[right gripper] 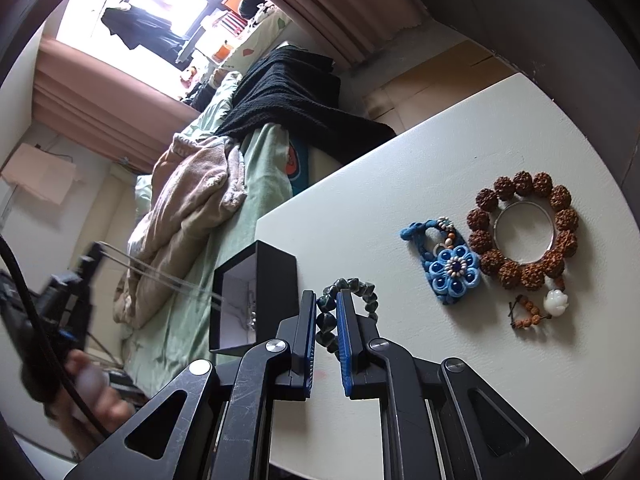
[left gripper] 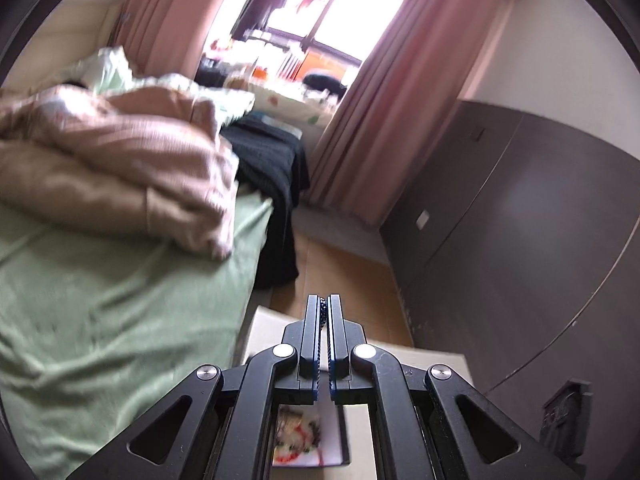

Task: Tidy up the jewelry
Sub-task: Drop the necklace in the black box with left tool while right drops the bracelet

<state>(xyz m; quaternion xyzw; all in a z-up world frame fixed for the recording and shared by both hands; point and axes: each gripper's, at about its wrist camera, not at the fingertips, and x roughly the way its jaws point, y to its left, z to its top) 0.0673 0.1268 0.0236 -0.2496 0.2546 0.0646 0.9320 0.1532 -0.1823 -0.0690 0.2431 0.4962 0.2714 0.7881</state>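
Clamping a dark green bead bracelet, the right gripper hangs over the near part of a white table, its blue-lined fingers pressed on opposite sides of one stretch of beads while the rest of the loop curves out beyond the tips. Just left of the fingers stands a black jewelry box, open side toward the camera, pale lining inside with something small and shiny at its floor that is too blurred to name. The box sits at the table's left edge, close beside the bracelet and near the left finger.

Farther right on the table lie a blue knitted flower piece, a ring of large brown seed beads with a thin metal bangle lying inside it, and a white flower-shaped charm with a short string of small brown beads at its lower end. These are well apart from the gripper.

Beyond the table is a bed with green sheets, a rumpled tan blanket and a black knitted throw; pink curtains frame a bright window.

The left gripper has its fingers together, and a thin dark beaded edge shows in the slit between the tips, though what it is cannot be told. It points across the bed toward the window, with a pale box and a printed card under it and a dark wardrobe to the right.
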